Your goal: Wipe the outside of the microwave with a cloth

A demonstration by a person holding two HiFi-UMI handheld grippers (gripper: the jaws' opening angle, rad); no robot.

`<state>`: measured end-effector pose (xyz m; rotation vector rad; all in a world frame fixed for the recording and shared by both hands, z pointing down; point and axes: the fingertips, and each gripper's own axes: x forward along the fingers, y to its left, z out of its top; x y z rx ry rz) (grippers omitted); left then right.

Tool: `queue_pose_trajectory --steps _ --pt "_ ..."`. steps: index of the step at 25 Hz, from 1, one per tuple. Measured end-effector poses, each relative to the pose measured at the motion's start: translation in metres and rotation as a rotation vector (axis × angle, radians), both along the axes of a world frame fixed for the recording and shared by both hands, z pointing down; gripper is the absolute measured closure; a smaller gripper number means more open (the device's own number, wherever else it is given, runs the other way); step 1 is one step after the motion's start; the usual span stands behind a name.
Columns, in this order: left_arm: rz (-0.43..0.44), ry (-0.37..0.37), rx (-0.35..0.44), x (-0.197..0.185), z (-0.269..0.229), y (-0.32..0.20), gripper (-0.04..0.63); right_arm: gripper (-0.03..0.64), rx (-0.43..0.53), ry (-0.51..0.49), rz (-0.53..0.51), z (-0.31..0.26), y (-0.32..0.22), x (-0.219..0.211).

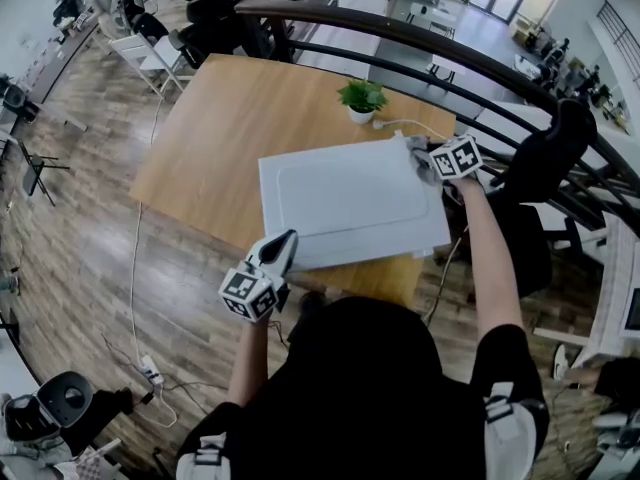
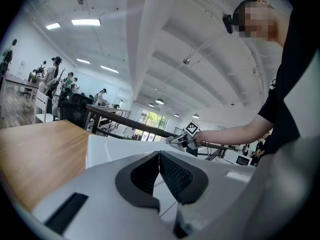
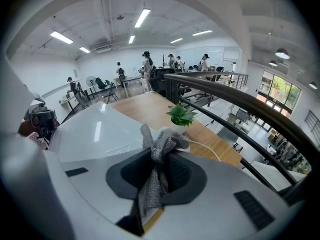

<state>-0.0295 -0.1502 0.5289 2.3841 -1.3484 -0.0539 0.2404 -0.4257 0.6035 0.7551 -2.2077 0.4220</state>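
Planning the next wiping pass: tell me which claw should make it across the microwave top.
Right. The right claw is shut on the grey cloth and sits at the microwave's far right corner. The left claw is shut with nothing in it, at the near left corner.

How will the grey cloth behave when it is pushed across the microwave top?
Probably floppy: the cloth bunches and droops where the right gripper pinches it. It looks thin and light, so it may fold over itself when pushed. Its knitted texture should likely grip the glossy microwave top a little.
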Motion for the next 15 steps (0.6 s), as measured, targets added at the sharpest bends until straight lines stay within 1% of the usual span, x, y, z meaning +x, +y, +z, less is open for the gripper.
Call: queue_pose_trajectory --steps 7,15 --pt "-0.059 0.009 -0.008 -0.016 0.004 0.007 0.592 0.557 -0.005 0.004 -0.007 0.002 -0.009 -0.01" --pt "-0.084 0.009 -0.017 -0.025 0.004 0.019 0.592 0.558 -0.003 0.013 -0.022 -0.001 -0.009 -0.028"
